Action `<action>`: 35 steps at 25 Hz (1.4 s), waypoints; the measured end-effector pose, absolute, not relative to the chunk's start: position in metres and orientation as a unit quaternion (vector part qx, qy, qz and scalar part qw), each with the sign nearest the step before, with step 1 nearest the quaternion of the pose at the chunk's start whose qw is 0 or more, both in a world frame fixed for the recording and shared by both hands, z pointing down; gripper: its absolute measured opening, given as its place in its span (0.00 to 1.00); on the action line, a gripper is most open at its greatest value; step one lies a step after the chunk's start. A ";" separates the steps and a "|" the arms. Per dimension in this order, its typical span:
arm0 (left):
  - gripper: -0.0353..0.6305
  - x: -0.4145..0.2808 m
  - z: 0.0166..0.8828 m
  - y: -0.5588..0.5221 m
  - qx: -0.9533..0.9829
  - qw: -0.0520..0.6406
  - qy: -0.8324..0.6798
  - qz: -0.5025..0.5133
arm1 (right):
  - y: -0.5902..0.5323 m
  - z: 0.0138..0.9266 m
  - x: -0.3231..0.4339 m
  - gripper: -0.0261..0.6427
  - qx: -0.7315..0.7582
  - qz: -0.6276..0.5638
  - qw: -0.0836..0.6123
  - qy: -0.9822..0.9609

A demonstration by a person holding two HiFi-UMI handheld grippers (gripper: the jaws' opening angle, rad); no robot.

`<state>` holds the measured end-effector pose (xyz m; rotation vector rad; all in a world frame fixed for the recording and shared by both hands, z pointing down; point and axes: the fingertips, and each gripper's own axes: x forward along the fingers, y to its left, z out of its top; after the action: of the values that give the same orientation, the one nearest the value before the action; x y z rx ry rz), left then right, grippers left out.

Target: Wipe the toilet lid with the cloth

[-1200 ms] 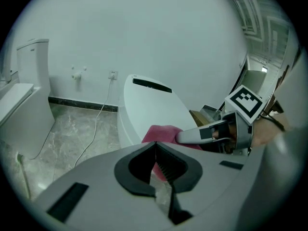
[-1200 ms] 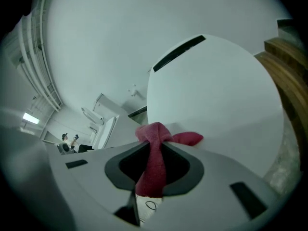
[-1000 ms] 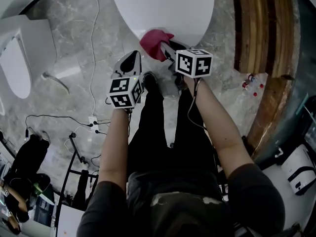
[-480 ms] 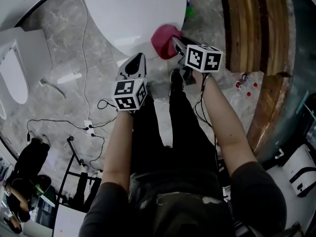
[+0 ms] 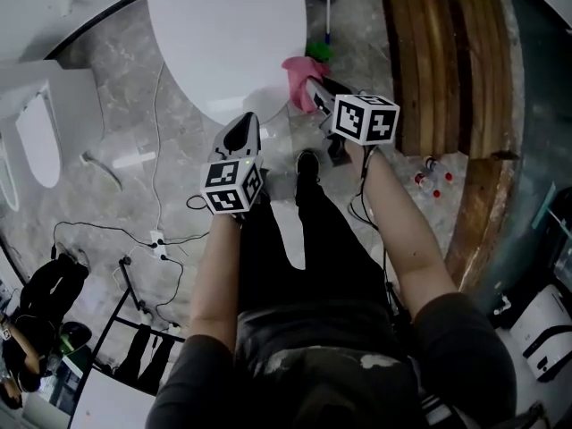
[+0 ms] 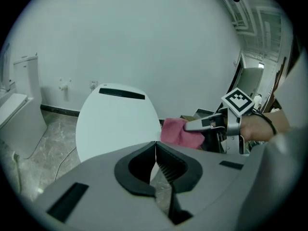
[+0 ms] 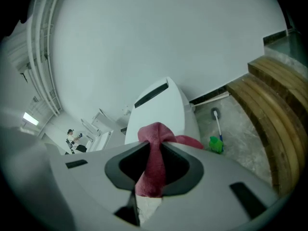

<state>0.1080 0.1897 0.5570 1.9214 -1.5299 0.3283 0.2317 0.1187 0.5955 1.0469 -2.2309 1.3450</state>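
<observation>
- My right gripper [image 7: 151, 153] is clamped on the pink cloth [image 7: 155, 134]; the cloth bunches above the jaws and hangs down between them.
- My left gripper [image 6: 155, 150] has its jaws fully together and holds nothing.
- The cloth sits just beside the right edge of the white toilet lid [image 5: 228, 34], which is closed; I cannot tell whether it touches the lid.
- The left gripper hangs near the lid's front edge, above the grey marble floor [image 5: 116, 105].
- A toilet brush [image 5: 329, 7] lies on the floor beyond the cloth, next to the wooden steps [image 5: 447, 52].
</observation>
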 end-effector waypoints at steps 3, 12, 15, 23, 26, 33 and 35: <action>0.07 0.111 0.530 0.188 0.733 0.314 -0.593 0.108 | 0.123 0.568 0.233 0.14 0.359 0.465 0.153 -0.795; 0.07 0.111 0.448 0.205 0.753 0.278 -0.591 0.079 | 0.168 0.481 0.228 0.14 0.347 0.446 0.120 -0.816; 0.07 0.111 0.426 0.228 0.762 0.272 -0.584 0.069 | 0.194 0.459 0.228 0.14 0.347 0.443 0.116 -0.818; 0.07 0.094 0.376 0.305 0.788 0.262 -0.555 0.051 | 0.251 0.389 0.203 0.14 0.358 0.404 0.091 -0.837; 0.07 0.087 0.351 0.322 0.797 0.242 -0.552 0.042 | 0.272 0.366 0.195 0.14 0.364 0.396 0.078 -0.839; 0.07 0.079 0.306 0.375 0.808 0.216 -0.549 0.018 | 0.339 0.326 0.198 0.14 0.374 0.365 0.066 -0.850; 0.07 0.075 0.296 0.386 0.809 0.213 -0.547 0.013 | 0.350 0.318 0.201 0.14 0.377 0.359 0.066 -0.852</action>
<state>0.0751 0.3857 0.2962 2.2471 -1.5202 0.0364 0.2011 0.3499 0.3183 1.1357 -2.5684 1.0813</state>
